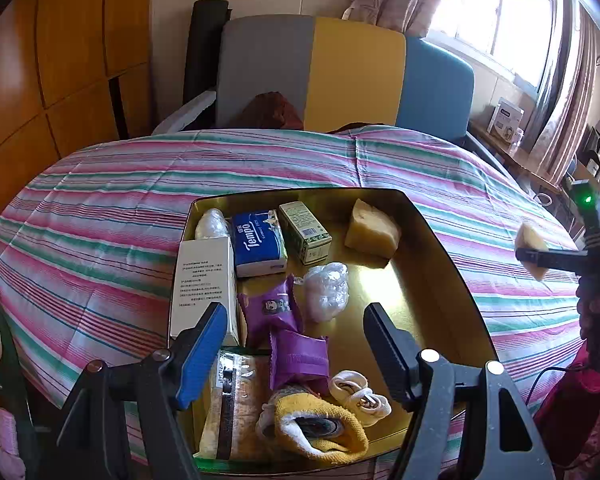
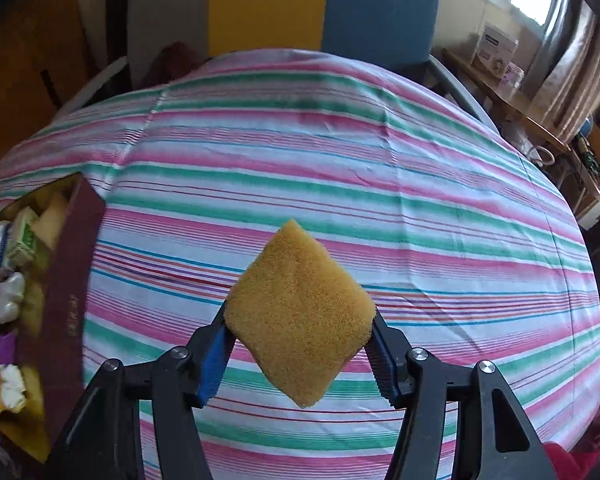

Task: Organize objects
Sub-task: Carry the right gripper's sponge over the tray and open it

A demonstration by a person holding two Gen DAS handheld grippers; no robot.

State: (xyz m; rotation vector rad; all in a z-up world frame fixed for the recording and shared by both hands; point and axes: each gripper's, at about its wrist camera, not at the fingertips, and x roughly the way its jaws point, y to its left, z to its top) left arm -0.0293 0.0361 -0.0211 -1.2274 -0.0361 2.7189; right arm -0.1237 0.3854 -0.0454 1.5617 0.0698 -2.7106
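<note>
Striped cloth (image 2: 340, 184) covers the whole work surface, and we find it bare apart from one container. That container, a gold-lined tray (image 1: 384, 292) with dark red outer walls, sits toward the near side and already carries most of the load. Along its left wall lies a white box (image 1: 204, 276), with a blue tissue pack (image 1: 258, 242), a green carton (image 1: 305, 232) and a pale sponge block (image 1: 372, 229) across the far end. Mid-tray we note two purple sachets (image 1: 286, 332) and a clear plastic wad (image 1: 326, 290); nearest us are a yellow knit item (image 1: 320, 426) and a flat clear packet (image 1: 230, 404).

Progress, in our judgement, is well advanced, with one piece outstanding. The yellow sponge (image 2: 298, 312) is clamped corner-up in the right gripper (image 2: 300, 346), off the cloth and right of the tray; it remains to be placed.

Our left gripper (image 1: 296, 344) hangs over the tray's near end, jaws wide and empty.
</note>
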